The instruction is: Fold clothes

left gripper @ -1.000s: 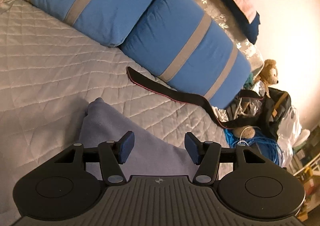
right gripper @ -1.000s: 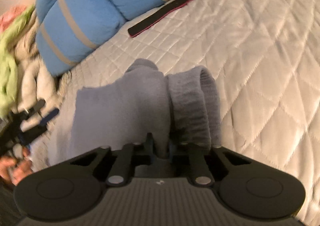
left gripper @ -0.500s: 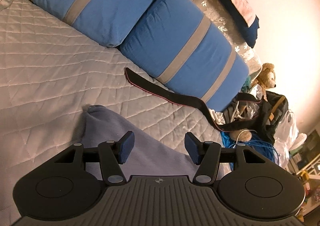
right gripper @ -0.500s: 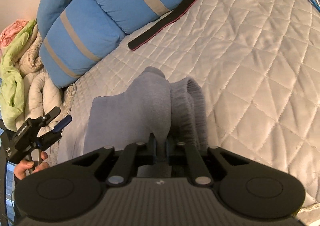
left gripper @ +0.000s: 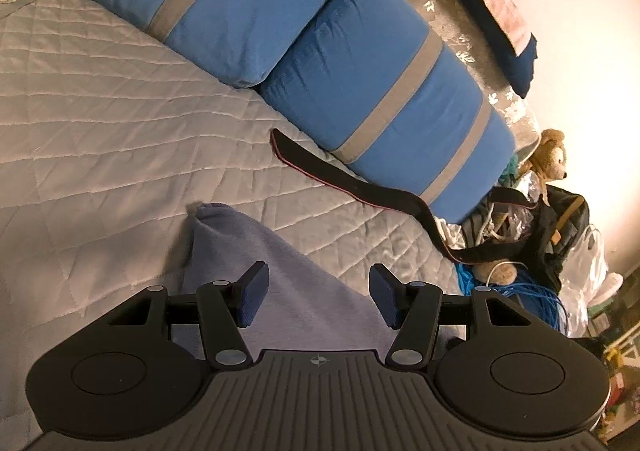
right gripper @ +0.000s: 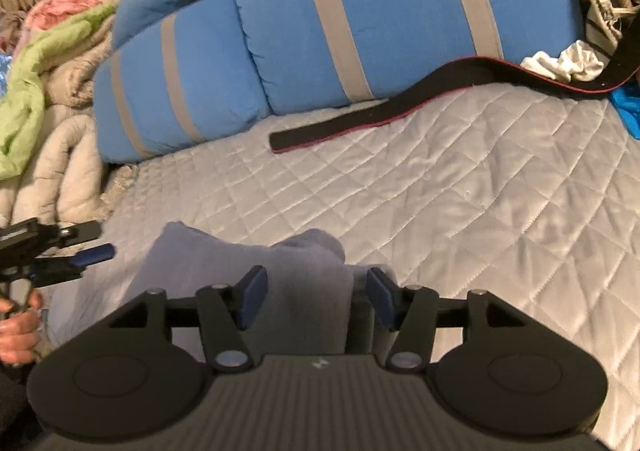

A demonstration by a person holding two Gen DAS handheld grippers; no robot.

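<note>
Currently the quilted bed [right gripper: 460,187] carries the lavender garment [right gripper: 240,263], bunched near its front edge. The right gripper [right gripper: 313,297], clamped on the fabric 0.5 s ago, now stands spread: the fold is released. The left gripper [left gripper: 316,300] remains spread above the garment.

Lavender garment [right gripper: 248,271] bunched on quilt
</note>
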